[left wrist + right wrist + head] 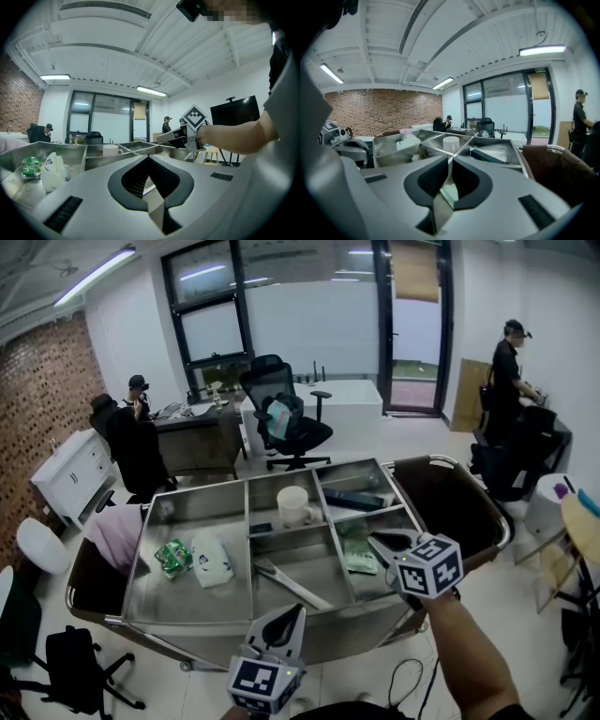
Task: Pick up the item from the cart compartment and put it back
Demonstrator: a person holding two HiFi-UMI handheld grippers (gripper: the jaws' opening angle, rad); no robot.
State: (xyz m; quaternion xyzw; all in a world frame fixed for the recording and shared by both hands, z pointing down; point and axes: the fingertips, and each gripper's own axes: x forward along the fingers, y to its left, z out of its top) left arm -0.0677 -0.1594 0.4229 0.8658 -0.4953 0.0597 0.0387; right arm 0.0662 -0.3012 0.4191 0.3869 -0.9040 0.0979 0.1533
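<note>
Your right gripper point(380, 542) hovers over the near right compartment of the steel cart point(136, 563), claw clenched, directly above the pale green packet point(360, 561) lying flat there. Nothing looks pinched, so the pickup seems not yet made. That arm reaches forward, tilted slightly down. Your left gripper point(292, 613) sits at the cart's near edge, roughly level, also clenched and empty, probably held clear of the work.
</note>
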